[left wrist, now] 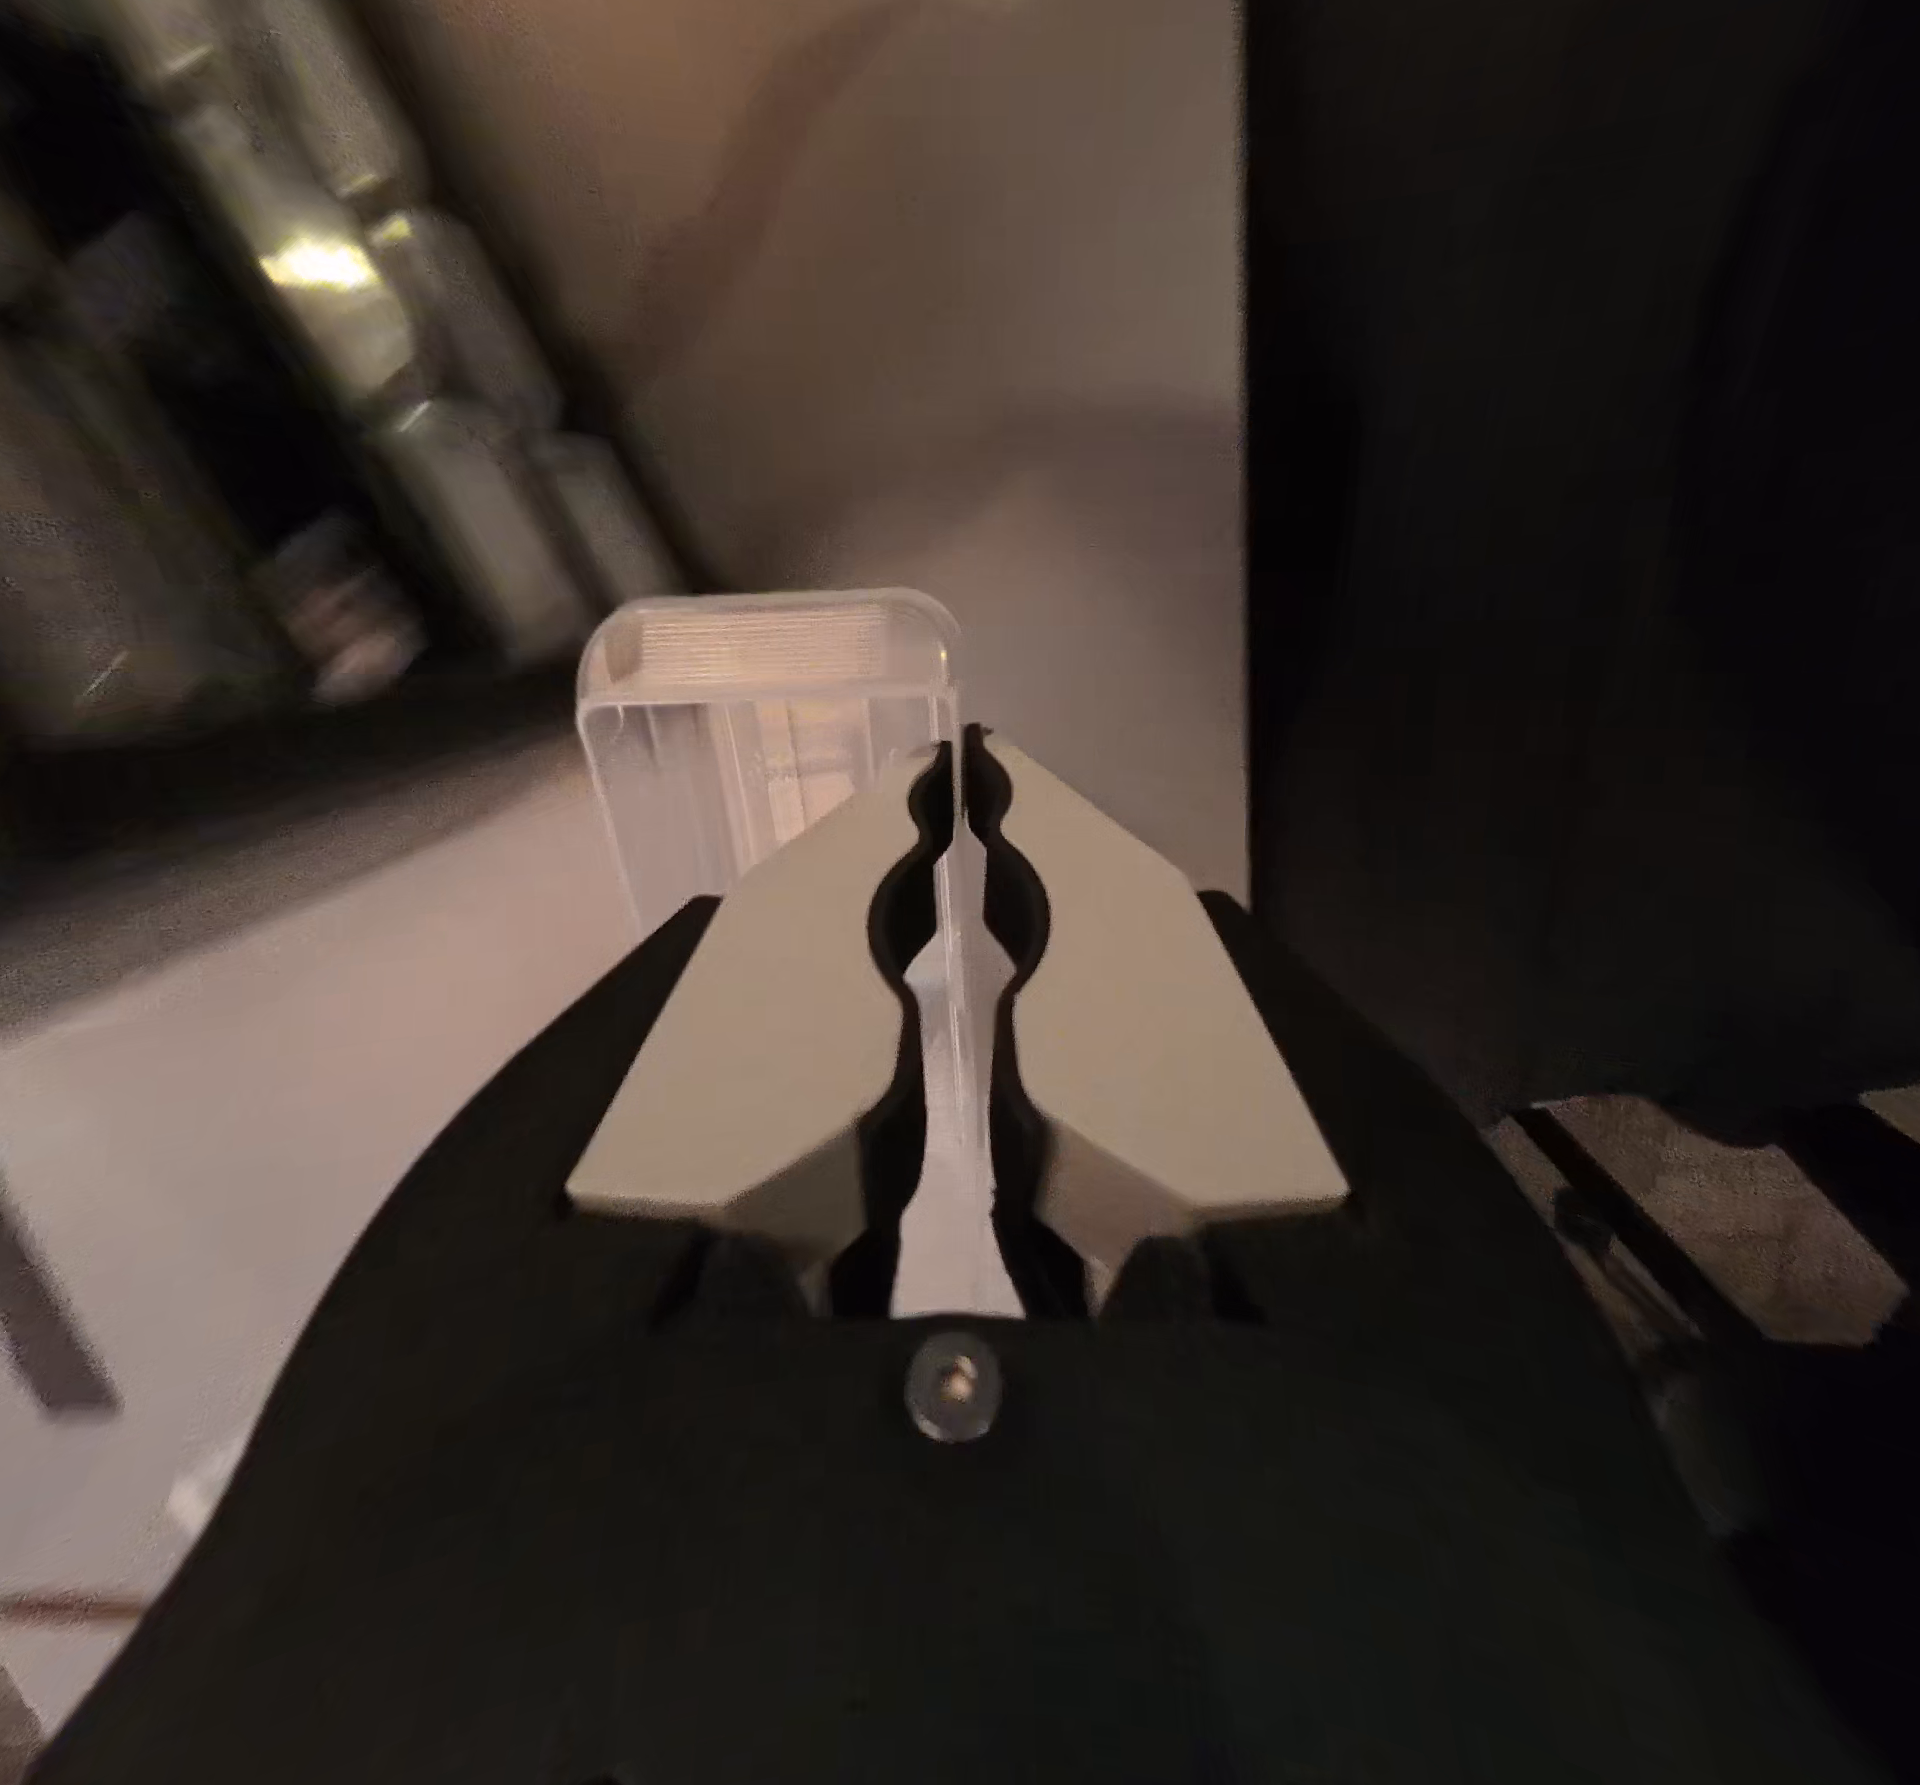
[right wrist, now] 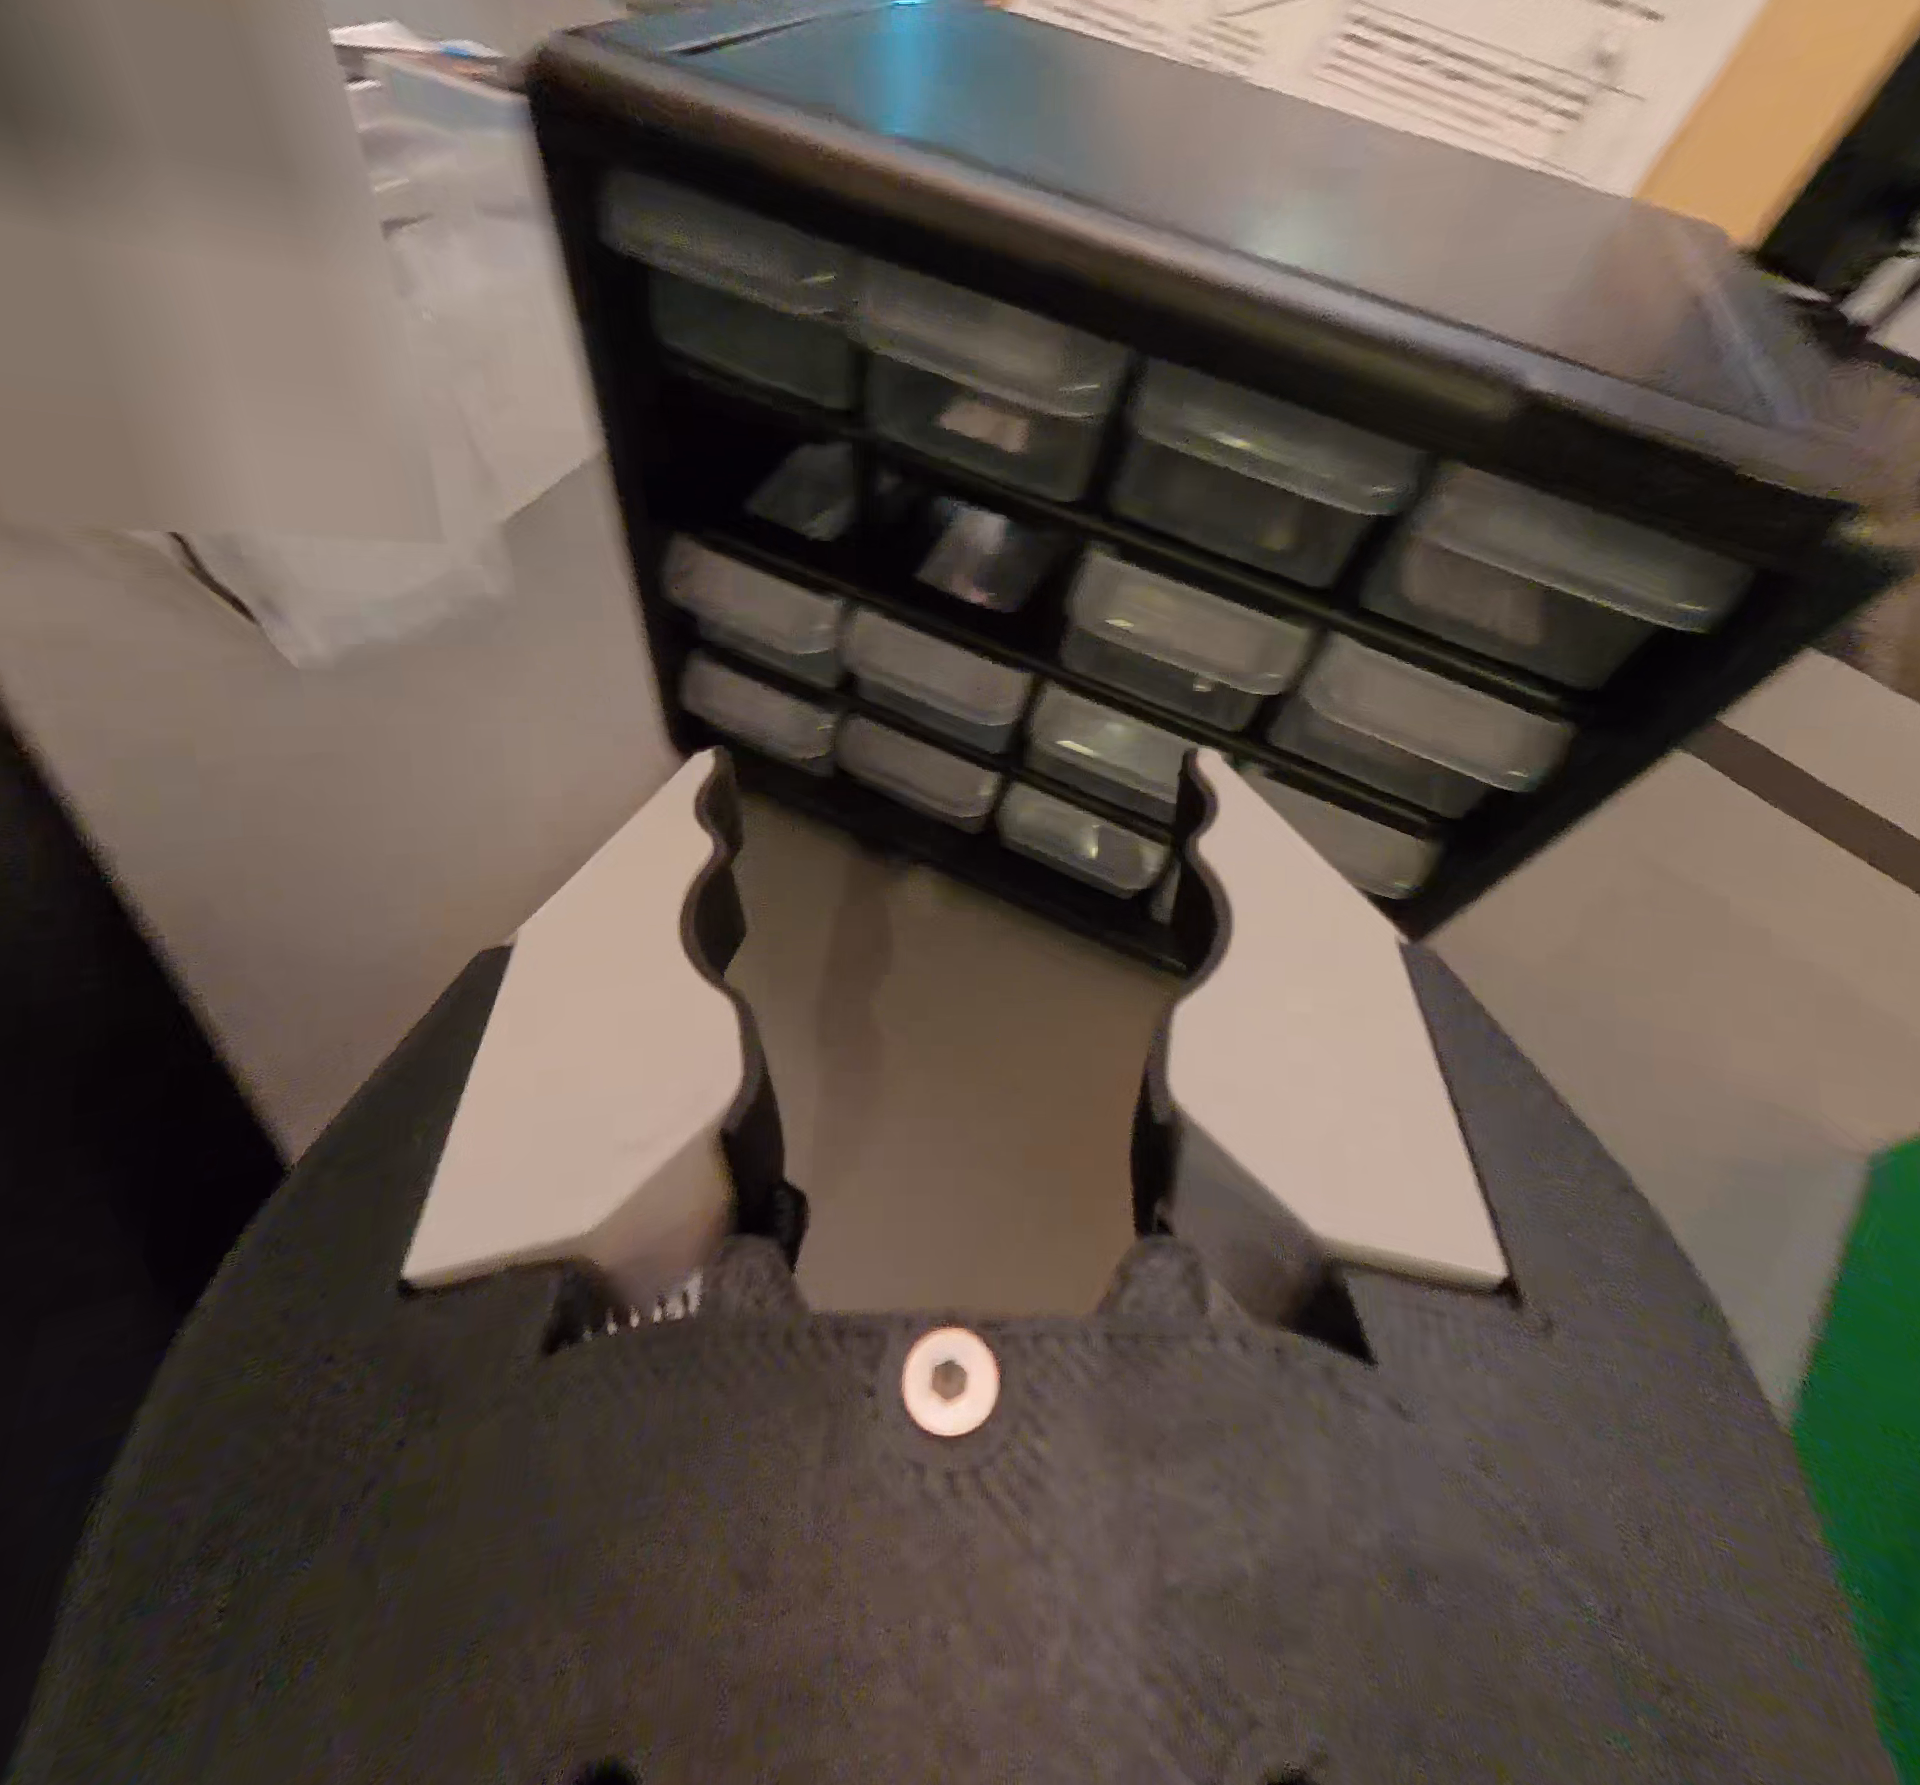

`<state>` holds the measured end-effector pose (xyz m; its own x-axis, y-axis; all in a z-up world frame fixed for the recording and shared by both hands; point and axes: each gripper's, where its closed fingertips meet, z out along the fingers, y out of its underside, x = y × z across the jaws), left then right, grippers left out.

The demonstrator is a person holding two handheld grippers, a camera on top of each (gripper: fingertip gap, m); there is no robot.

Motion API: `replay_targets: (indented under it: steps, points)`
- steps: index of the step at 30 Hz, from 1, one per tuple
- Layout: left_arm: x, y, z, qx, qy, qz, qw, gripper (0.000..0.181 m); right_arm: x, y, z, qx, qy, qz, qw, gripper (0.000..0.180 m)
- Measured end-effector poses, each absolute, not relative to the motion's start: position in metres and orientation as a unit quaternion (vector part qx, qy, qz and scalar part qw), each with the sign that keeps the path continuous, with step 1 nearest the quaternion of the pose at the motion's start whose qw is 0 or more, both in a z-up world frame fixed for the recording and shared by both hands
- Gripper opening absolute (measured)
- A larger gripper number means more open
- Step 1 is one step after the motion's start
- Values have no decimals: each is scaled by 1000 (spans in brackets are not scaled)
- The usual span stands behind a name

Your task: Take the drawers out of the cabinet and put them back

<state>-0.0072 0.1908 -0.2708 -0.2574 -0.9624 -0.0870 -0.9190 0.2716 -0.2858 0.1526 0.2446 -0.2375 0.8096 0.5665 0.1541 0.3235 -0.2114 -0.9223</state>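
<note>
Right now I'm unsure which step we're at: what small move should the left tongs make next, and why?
Probably carry the clear drawer toward the cabinet. The left tongs are shut on its side wall, out of the cabinet, and two slots in the second row look empty.

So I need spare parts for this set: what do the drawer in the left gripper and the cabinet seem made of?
Drawer: apparently clear, glossy plastic; the background shows through its walls, and its rim is rounded. Cabinet: looks like black moulded plastic with a slight sheen, its top reflecting light. Blur leaves this uncertain.
</note>
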Motion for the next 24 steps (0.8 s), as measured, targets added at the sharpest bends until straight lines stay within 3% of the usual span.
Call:
replay_targets:
  steps: [1, 7, 12, 18, 24]
  points:
    - [4, 177, -287, -583, 801, -92, 104, 0, 144, 236, -241, -767, -310, 126, 548, 82]
    - [47, 147, -369, -560, 819, -103, 68, 0, 112, 193, -292, -780, -412, 166, 442, 90]
    - [47, 147, -388, -546, 831, -82, 65, 8, 97, 177, -337, -795, -454, 174, 363, 95]
    - [39, 167, -329, -571, 805, -122, 111, 20, 72, 172, -360, -791, -472, 190, 340, 98]
    - [48, 213, -225, -572, 760, -117, 284, 16, 50, 180, -366, -785, -483, 182, 343, 74]
